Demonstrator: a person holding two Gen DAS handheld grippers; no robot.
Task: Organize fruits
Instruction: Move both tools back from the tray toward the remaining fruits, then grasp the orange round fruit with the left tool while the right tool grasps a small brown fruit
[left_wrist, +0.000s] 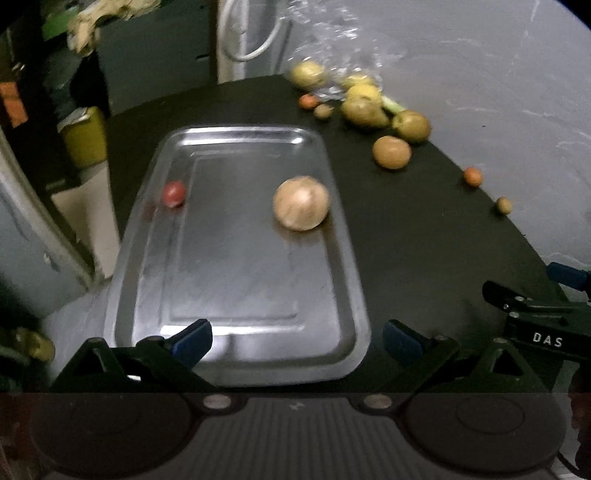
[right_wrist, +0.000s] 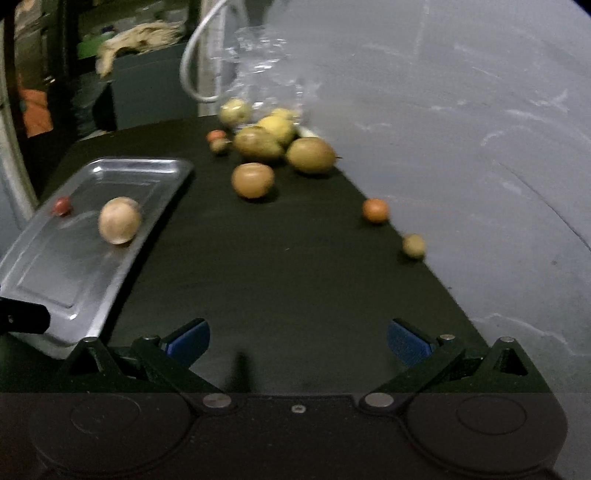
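- Left gripper (left_wrist: 297, 341), blue-padded jaws spread wide and empty, hovers over the near short edge of a rectangular silver metal tray (left_wrist: 236, 354).
- The tray's long axis runs toward 12 o'clock.
- It holds two fruits: a round tan fruit (left_wrist: 301, 203) and a small red fruit (left_wrist: 174, 193).
- Right gripper (right_wrist: 298, 341), also wide and empty, hangs over the black tabletop (right_wrist: 280, 266).
- Roughly nine loose fruits (right_wrist: 255, 142) lie from 12 to 2 o'clock, by a grey wall (right_wrist: 461, 110).

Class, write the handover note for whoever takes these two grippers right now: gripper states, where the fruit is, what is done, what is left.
Left gripper: open, empty, over the near end of the metal tray.
Right gripper: open, empty, over the black table.
Done: a large tan fruit and a small red fruit lie in the tray.
Left: the pile by the clear plastic bag, a round brown fruit, a small orange fruit and a small yellowish fruit near the table's right edge.
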